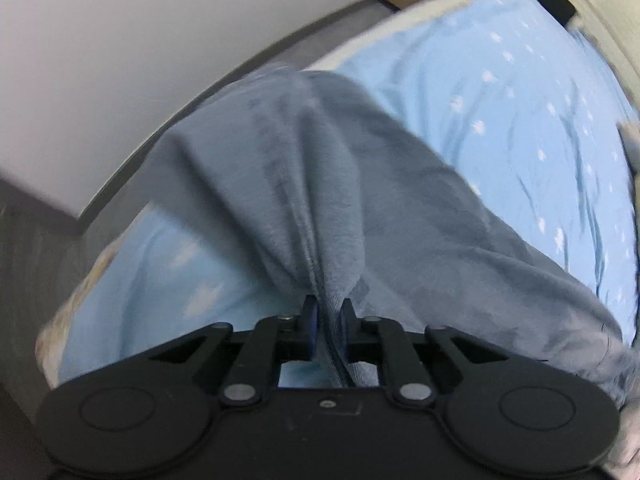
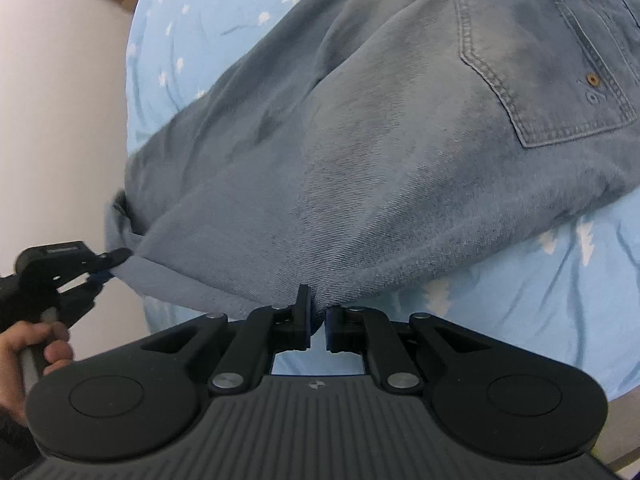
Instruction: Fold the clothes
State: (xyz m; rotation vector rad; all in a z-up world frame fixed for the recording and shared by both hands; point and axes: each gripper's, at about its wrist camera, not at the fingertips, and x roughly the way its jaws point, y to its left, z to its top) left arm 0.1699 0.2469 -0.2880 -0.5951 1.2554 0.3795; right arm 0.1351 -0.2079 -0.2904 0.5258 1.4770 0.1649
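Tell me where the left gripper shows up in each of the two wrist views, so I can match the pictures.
Left wrist view: the left gripper sits at bottom centre, shut on a gathered fold of the denim shorts.
Right wrist view: it appears at the left edge, gripping the shorts' cuffed hem, with the person's hand below it.
Shared landmark: the light blue sheet with white prints under the shorts.
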